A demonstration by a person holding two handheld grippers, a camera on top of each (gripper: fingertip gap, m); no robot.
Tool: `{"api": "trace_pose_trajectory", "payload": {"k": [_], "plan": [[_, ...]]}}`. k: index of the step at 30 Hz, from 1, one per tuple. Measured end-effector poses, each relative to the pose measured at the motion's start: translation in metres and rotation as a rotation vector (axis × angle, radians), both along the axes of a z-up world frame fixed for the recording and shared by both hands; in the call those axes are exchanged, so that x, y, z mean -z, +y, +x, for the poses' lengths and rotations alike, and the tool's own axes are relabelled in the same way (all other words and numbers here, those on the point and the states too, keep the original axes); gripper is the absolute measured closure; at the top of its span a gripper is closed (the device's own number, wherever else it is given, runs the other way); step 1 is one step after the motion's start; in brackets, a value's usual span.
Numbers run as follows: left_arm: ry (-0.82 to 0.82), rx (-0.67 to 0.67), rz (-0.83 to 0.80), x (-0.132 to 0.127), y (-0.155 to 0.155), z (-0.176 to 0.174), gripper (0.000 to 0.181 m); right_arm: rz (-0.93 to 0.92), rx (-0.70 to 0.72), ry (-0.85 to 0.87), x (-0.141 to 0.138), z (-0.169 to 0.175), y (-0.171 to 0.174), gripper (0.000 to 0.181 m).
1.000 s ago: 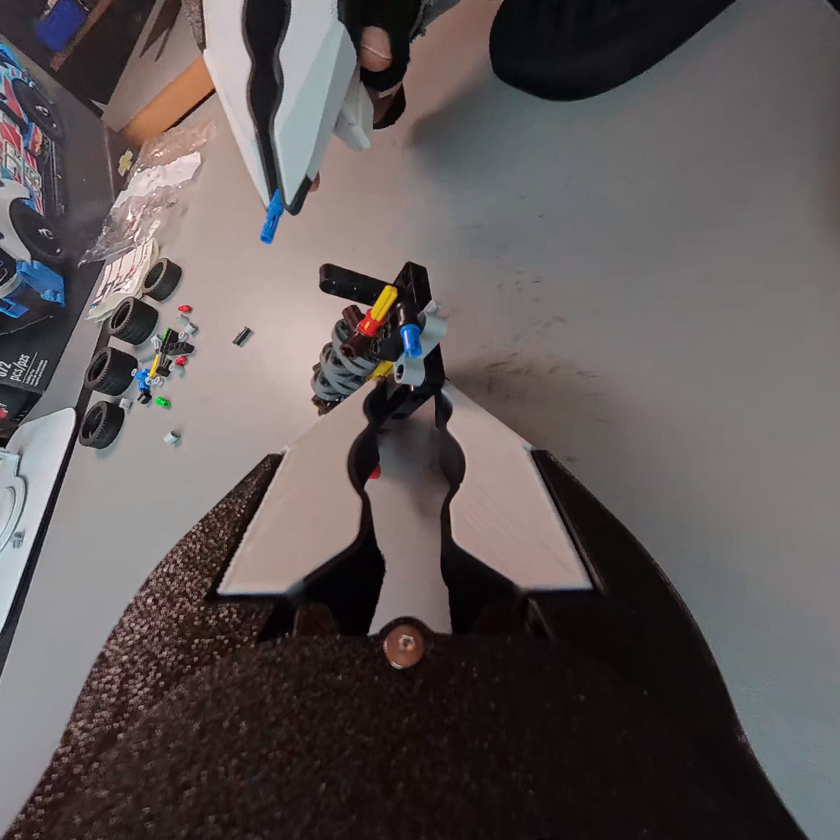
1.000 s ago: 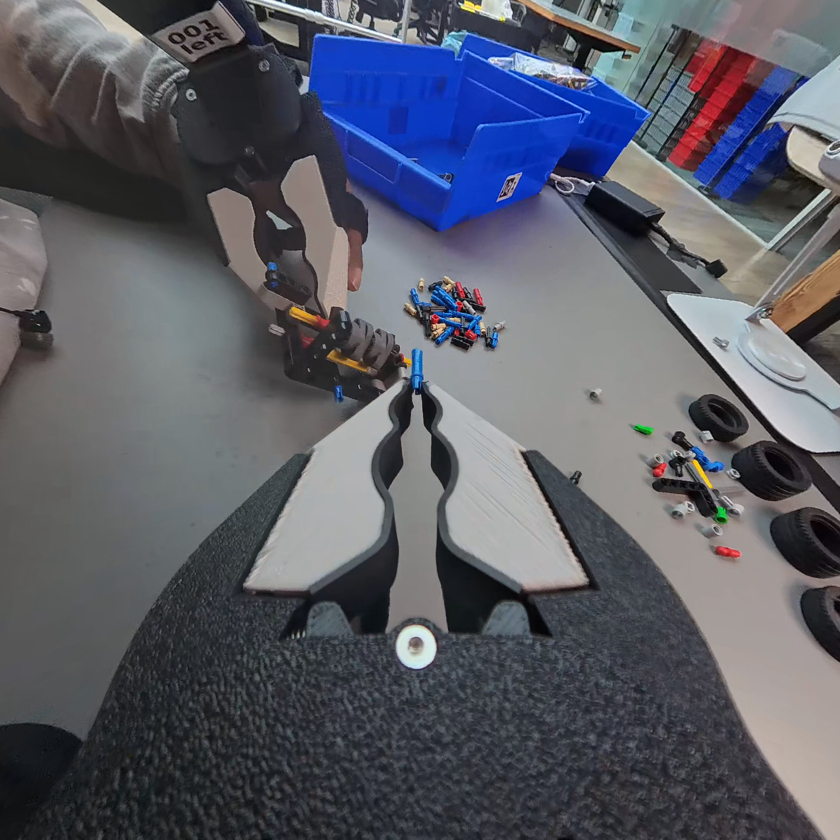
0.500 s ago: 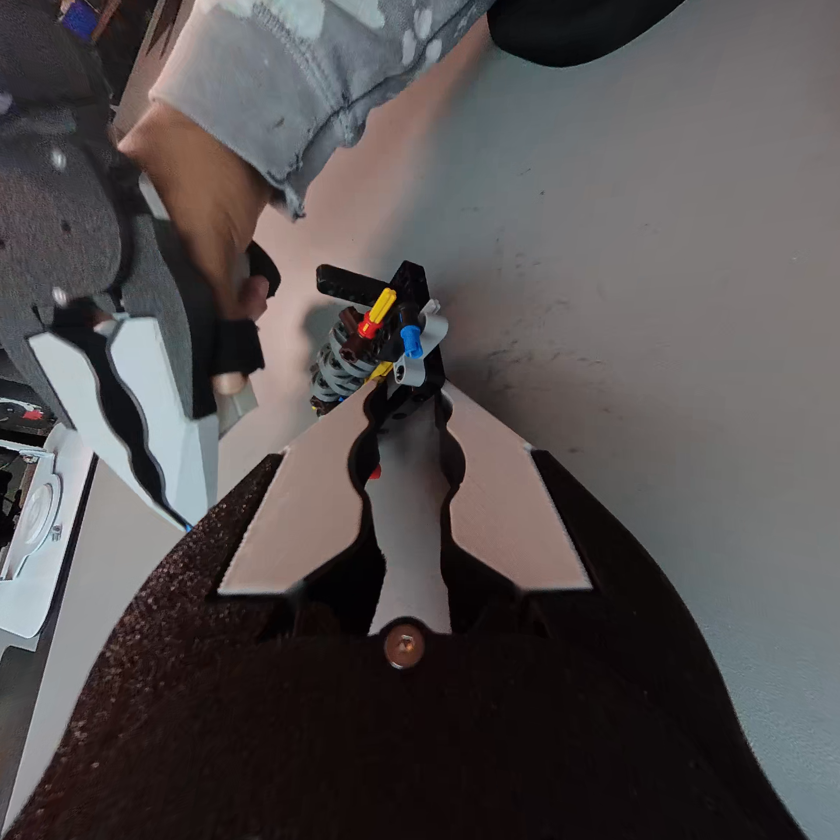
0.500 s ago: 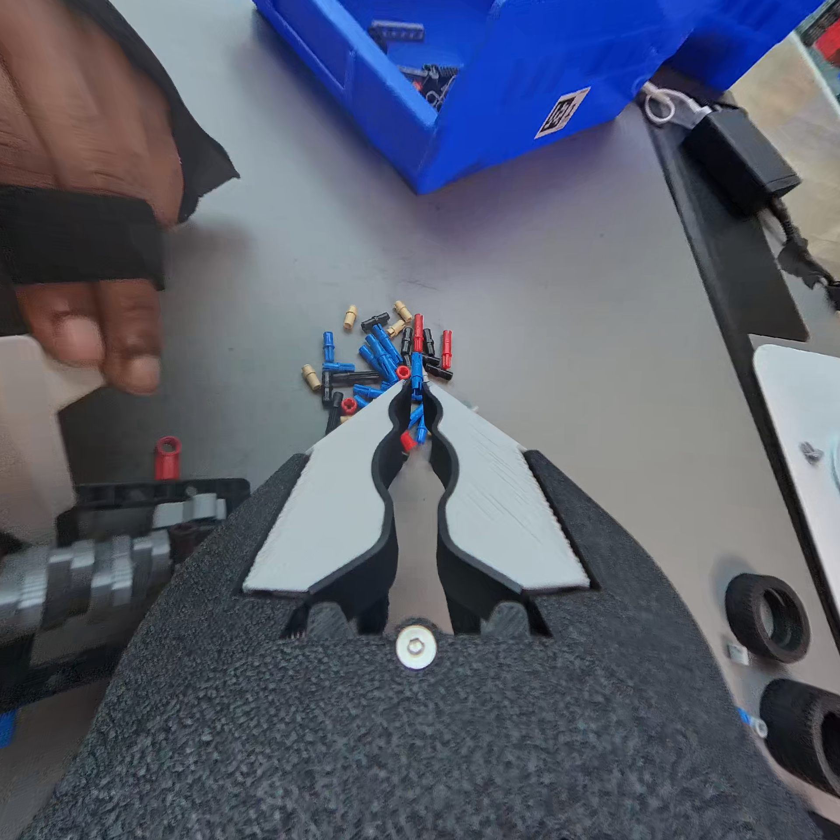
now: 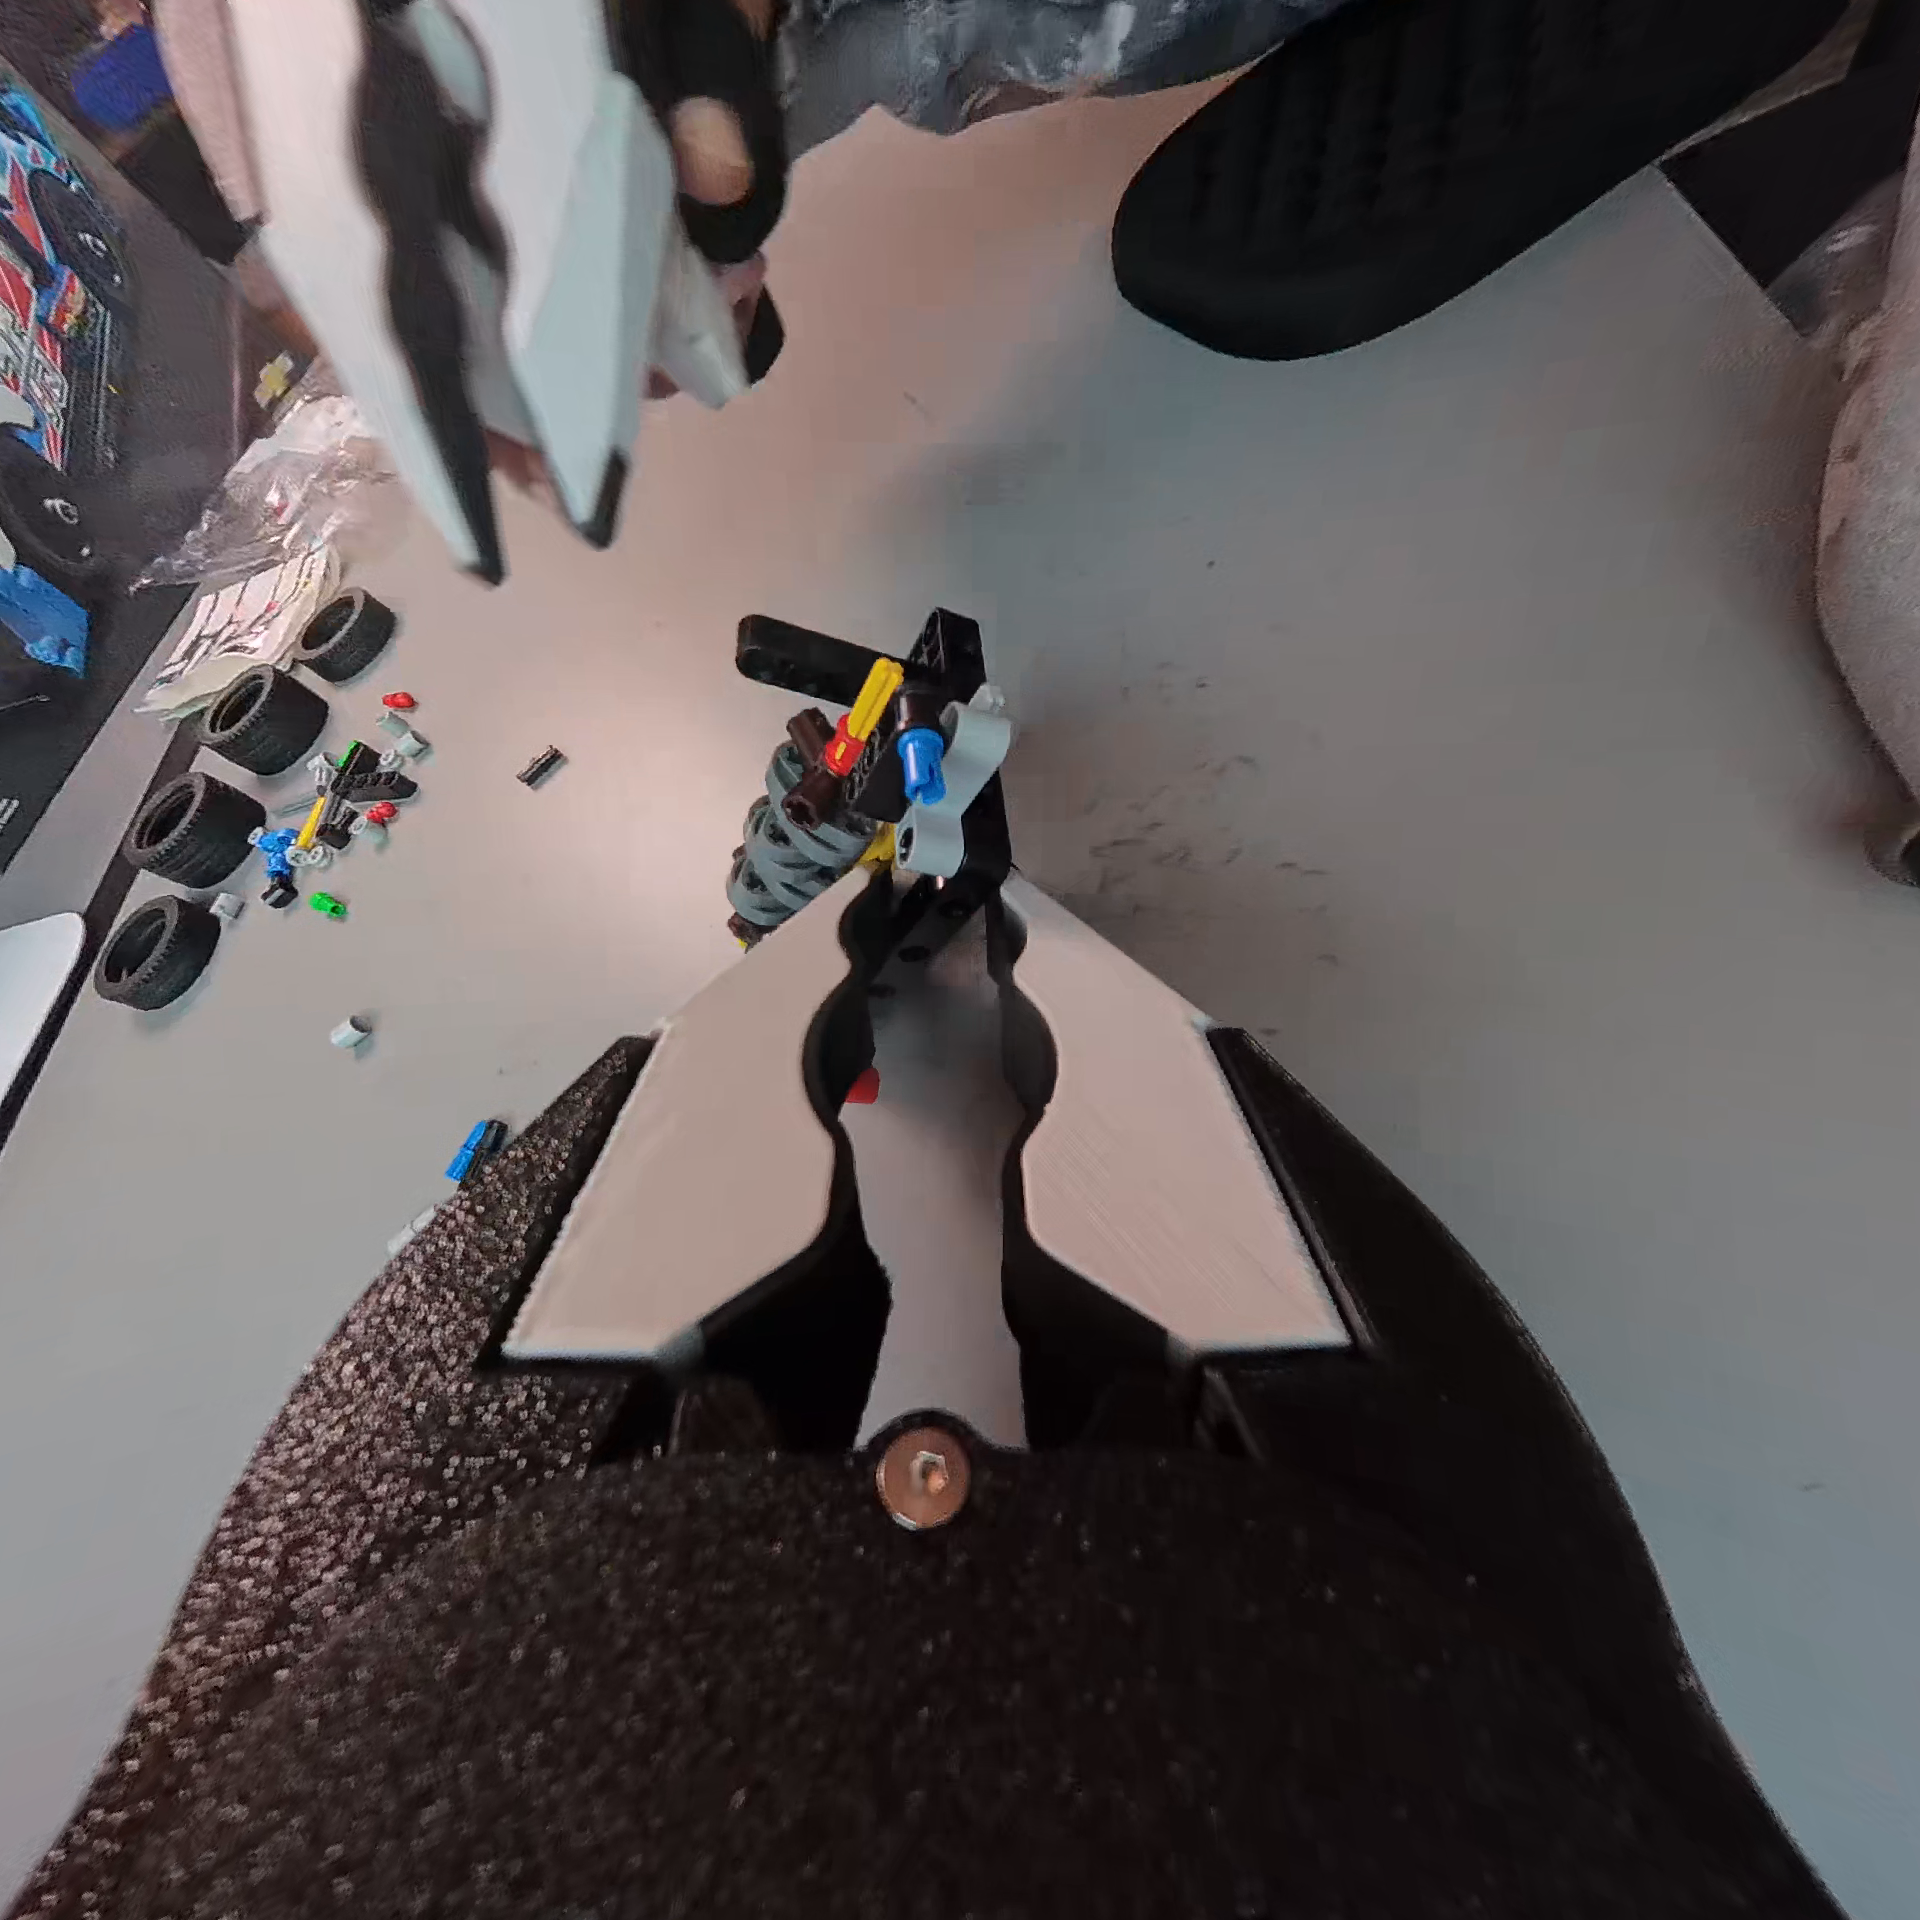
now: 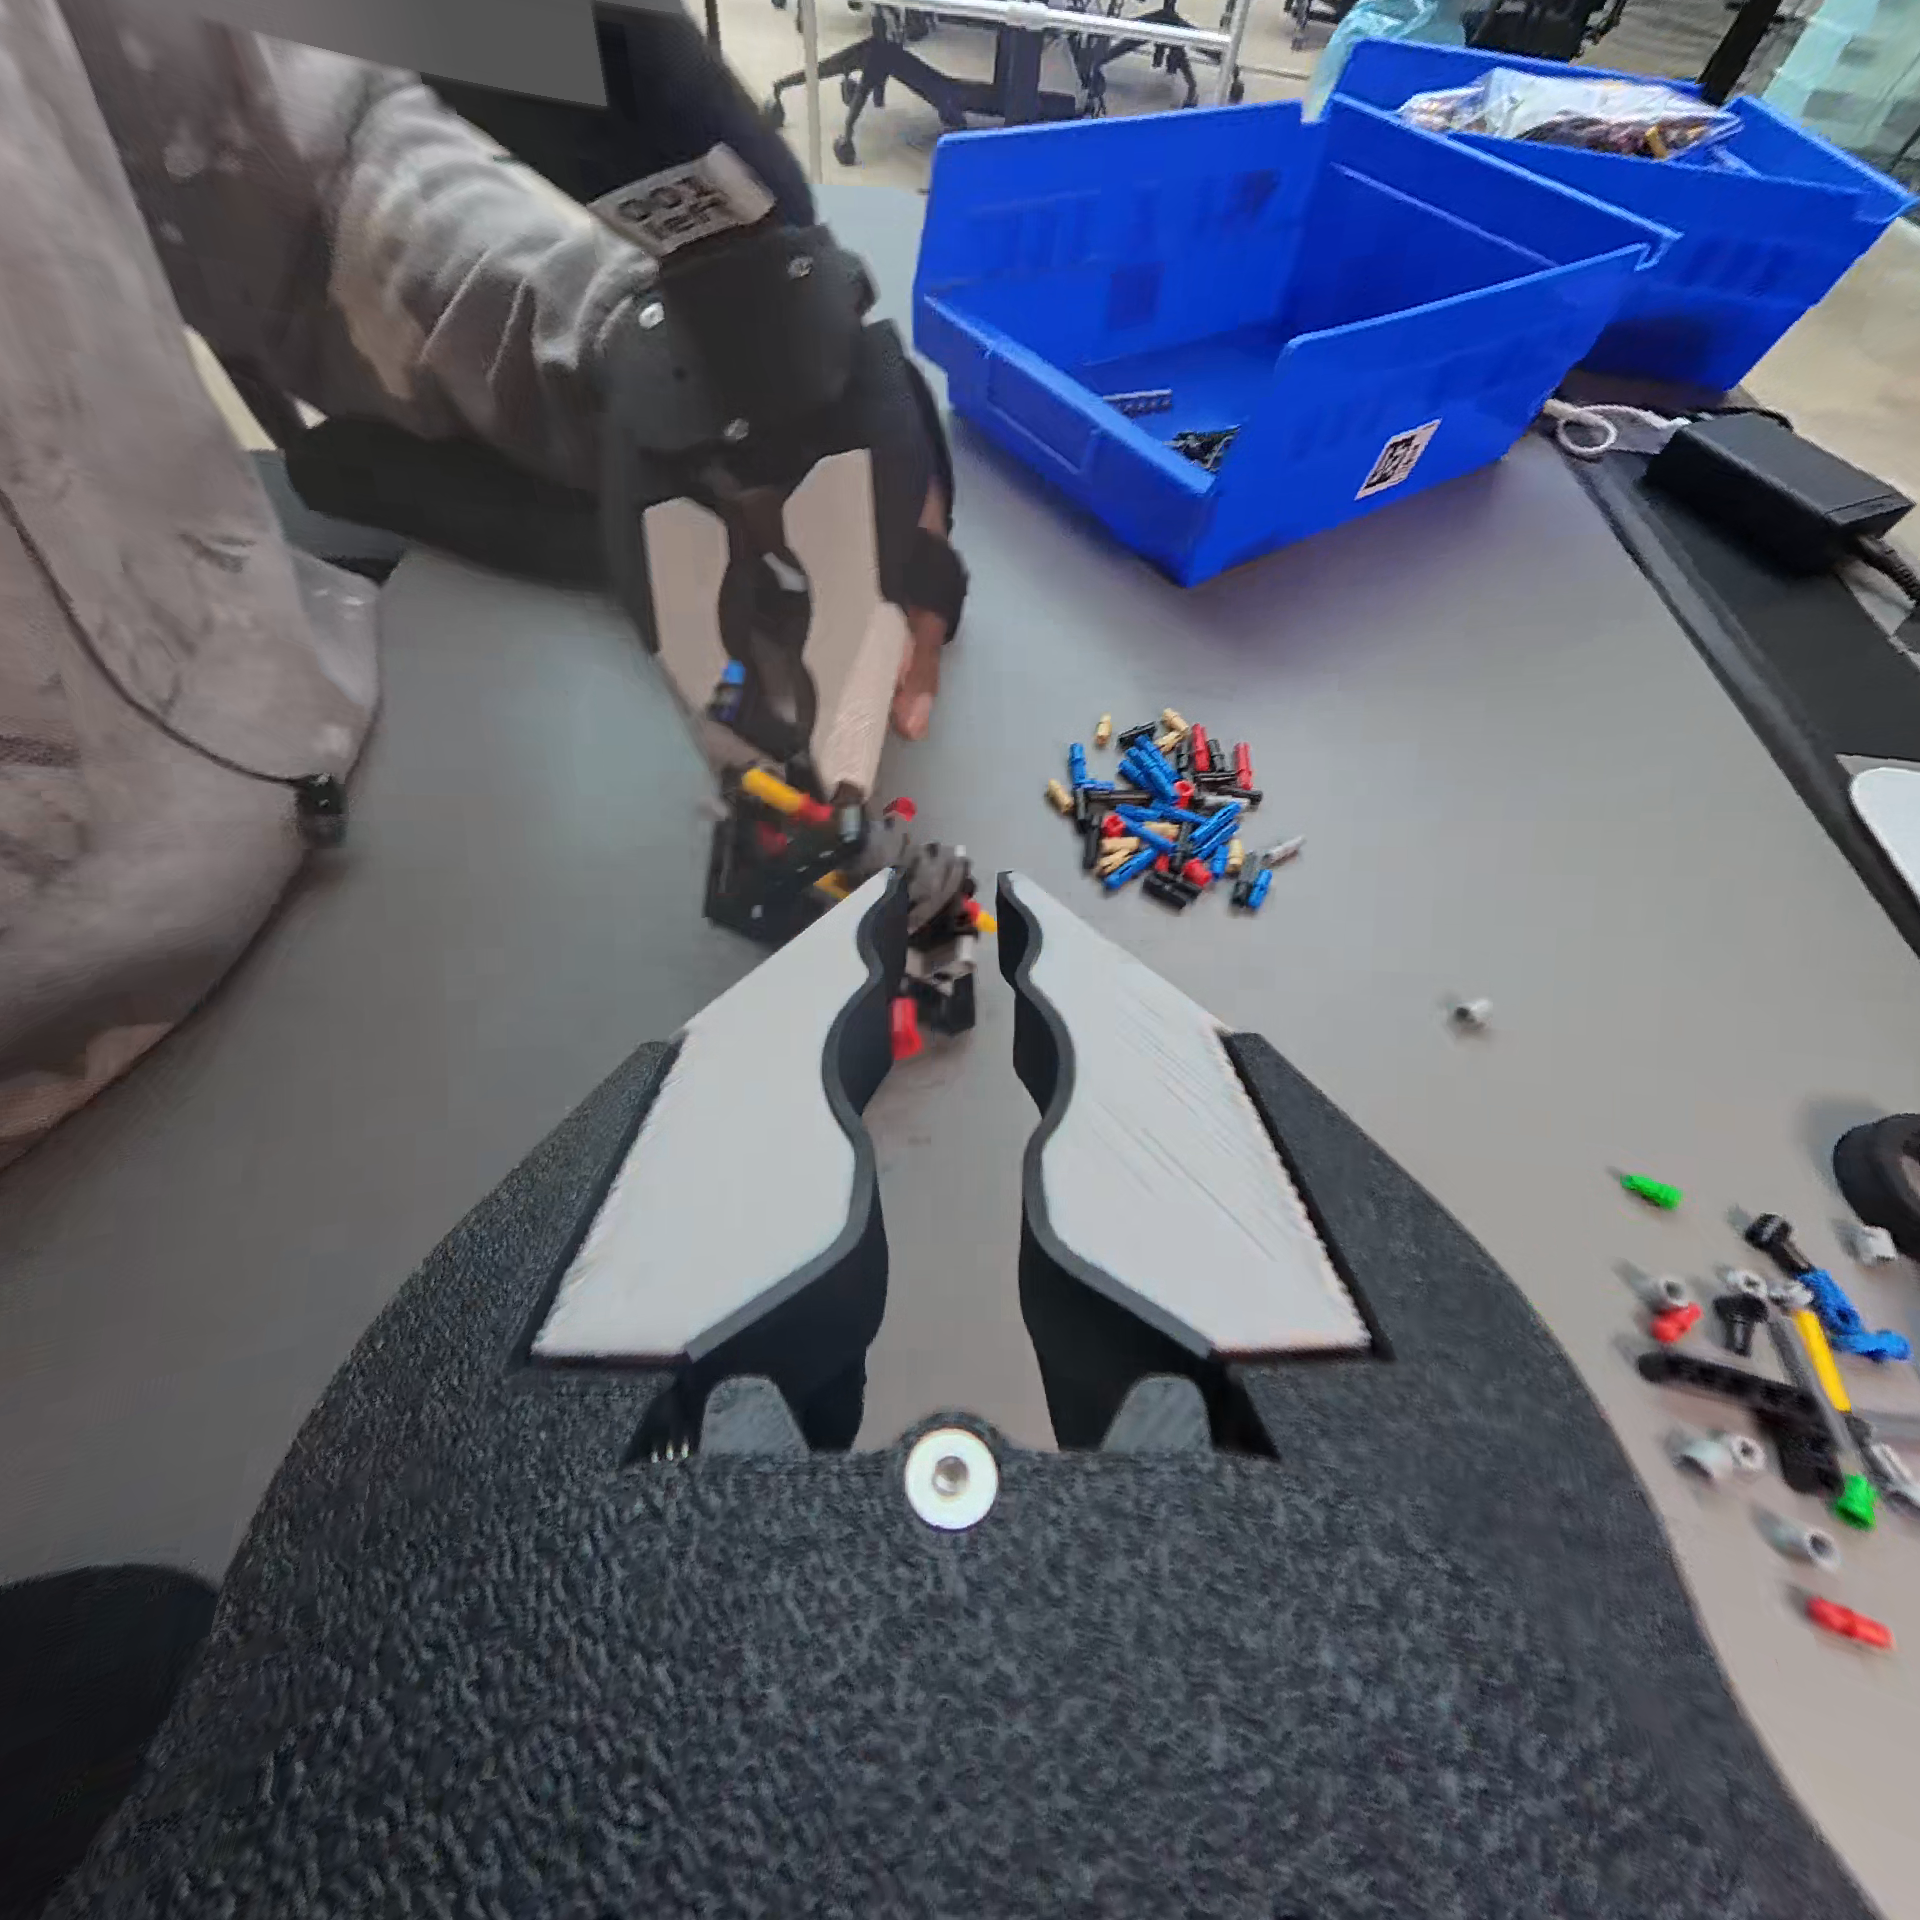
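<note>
Left hand-held gripper (image 5: 925, 894): jaws closed on the black frame of a small brick assembly (image 5: 883, 769), which stands on the grey worktop (image 5: 1351, 727). The assembly carries a grey coil spring, a yellow axle, a red bush, a blue pin and a light grey connector. In the right wrist view the same gripper (image 6: 800, 769) comes down on the assembly (image 6: 790, 852) from above, a person's fingers (image 6: 920, 686) alongside it.

Right hand-held gripper (image 6: 945, 894): jaws apart, nothing between the fingertips. The tips sit just in front of the spring end of the assembly; contact cannot be confirmed. In the left wrist view this gripper (image 5: 540, 540) is blurred, raised above the worktop, beyond and to the left of the assembly.

Surroundings:
- Pile of pins (image 6: 1164, 810), blue, red, black and tan, near the assembly, to its right in the right wrist view.
- Two blue bins (image 6: 1299, 312) behind the pile.
- Four black tyres (image 5: 197, 821) in a row at the worktop's edge, with loose small parts (image 5: 332, 800) beside them.
- Clear plastic bag (image 5: 270, 488) and a printed box (image 5: 52, 312) past the tyres.
- Black power adapter (image 6: 1777, 488) beside the bins.
</note>
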State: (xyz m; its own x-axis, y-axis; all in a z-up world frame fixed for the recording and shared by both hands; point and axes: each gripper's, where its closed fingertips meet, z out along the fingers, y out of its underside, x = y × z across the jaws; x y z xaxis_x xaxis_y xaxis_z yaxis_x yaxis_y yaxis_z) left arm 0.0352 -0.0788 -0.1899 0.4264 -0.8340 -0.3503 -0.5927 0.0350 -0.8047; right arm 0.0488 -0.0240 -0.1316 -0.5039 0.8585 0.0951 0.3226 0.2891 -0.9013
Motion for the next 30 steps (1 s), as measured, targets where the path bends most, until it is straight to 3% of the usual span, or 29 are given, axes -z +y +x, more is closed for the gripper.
{"api": "trace_pose_trajectory", "payload": {"k": [3, 9, 12, 25, 30], "plan": [[-0.039, 0.000, -0.020, -0.004, 0.001, -0.001, 0.165, 0.094, -0.012, -0.020, 0.023, 0.017, -0.024, 0.165], [-0.074, -0.011, -0.028, -0.009, 0.004, -0.003, 0.167, 0.213, 0.008, -0.013, 0.048, 0.009, -0.030, 0.169], [-0.067, -0.014, -0.021, -0.008, 0.004, -0.003, 0.168, 0.230, 0.008, 0.003, 0.046, 0.007, -0.030, 0.177], [-0.087, -0.022, -0.050, -0.009, 0.004, -0.006, 0.168, 0.399, 0.027, 0.026, 0.045, 0.004, -0.031, 0.177], [-0.098, -0.029, -0.050, -0.015, 0.006, -0.009, 0.172, 0.294, 0.041, 0.051, 0.038, 0.003, -0.031, 0.178]]}}
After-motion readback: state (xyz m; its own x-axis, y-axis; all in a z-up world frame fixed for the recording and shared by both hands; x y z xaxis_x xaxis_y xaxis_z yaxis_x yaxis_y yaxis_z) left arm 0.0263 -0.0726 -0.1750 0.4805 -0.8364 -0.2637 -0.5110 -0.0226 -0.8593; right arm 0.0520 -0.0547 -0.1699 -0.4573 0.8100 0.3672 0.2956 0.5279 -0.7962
